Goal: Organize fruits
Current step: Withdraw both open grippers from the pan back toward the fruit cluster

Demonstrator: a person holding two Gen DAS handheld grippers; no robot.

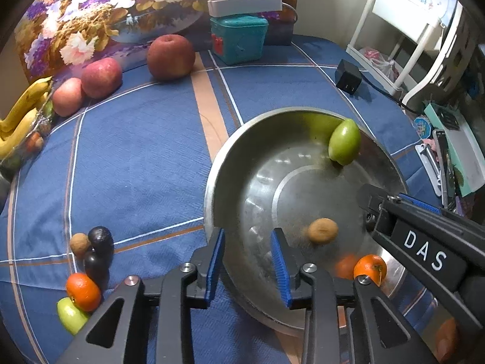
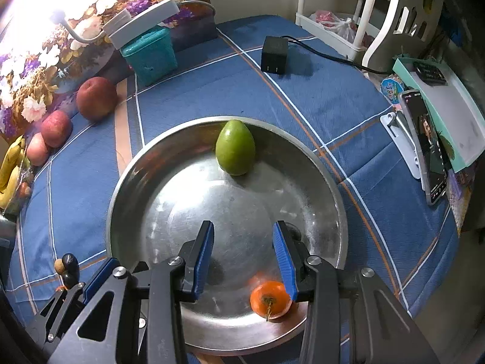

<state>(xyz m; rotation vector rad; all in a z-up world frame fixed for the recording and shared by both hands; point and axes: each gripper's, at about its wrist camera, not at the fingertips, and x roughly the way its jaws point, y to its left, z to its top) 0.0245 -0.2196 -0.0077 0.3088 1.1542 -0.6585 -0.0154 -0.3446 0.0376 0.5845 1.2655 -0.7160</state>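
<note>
- The left gripper (image 1: 248, 261) hangs over the near left rim of the metal bowl (image 1: 230, 163); its blue pads stand narrowly apart with nothing between them.
- A small brown fruit (image 1: 322, 230) lies loose on the bowl floor just right of those pads, slightly blurred.
- The right gripper (image 2: 244, 257) points down into the bowl, its pads likewise a narrow way apart and gripping nothing.
- An orange (image 2: 270, 300) sits by the near rim, just beside the right pad.
- A green fruit (image 2: 235, 148) rests against the far wall of the bowl.
- On the blue checked cloth (image 1: 136, 157) left of the bowl wait another orange (image 1: 83, 291), a second green fruit (image 1: 70, 316), two dark fruits (image 1: 100, 251) and a brown one (image 1: 79, 244).
- Three apples (image 1: 127, 69) and bananas (image 1: 18, 115) lie farther back.
</note>
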